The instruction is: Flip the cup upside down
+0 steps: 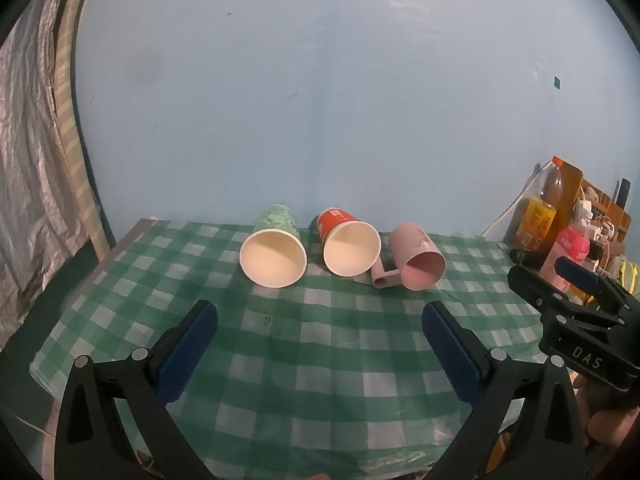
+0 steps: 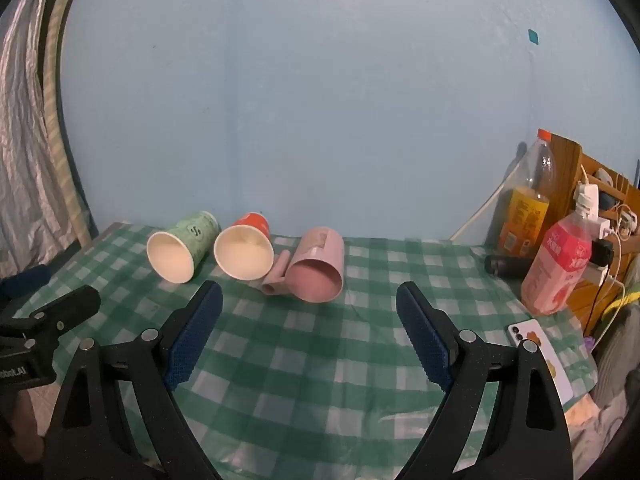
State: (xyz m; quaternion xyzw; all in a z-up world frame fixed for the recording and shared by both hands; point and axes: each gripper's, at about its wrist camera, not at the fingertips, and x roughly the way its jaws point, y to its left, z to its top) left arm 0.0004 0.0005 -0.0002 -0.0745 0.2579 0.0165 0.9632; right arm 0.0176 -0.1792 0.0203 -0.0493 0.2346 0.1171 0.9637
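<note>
Checked green tablecloth (image 1: 320, 360), green cup (image 1: 274, 250), red cup (image 1: 348, 244), pink mug (image 1: 418, 256) lying sideways, left claw (image 1: 320, 316) and right claw (image 2: 308, 296) wide open, empty.

Three cups lie on their sides in a row on the table (image 2: 320, 344), mouths toward the cameras. The paper cup (image 2: 182, 246) is at 9 o'clock of the middle cup (image 2: 244, 250), the mug (image 2: 316, 270) at 3 o'clock. Well off at 3 o'clock stand two bottles: the near bottle (image 2: 556, 264) before the tall bottle (image 2: 528, 204). A phone (image 2: 538, 354) lies at 6 o'clock of them.
</note>
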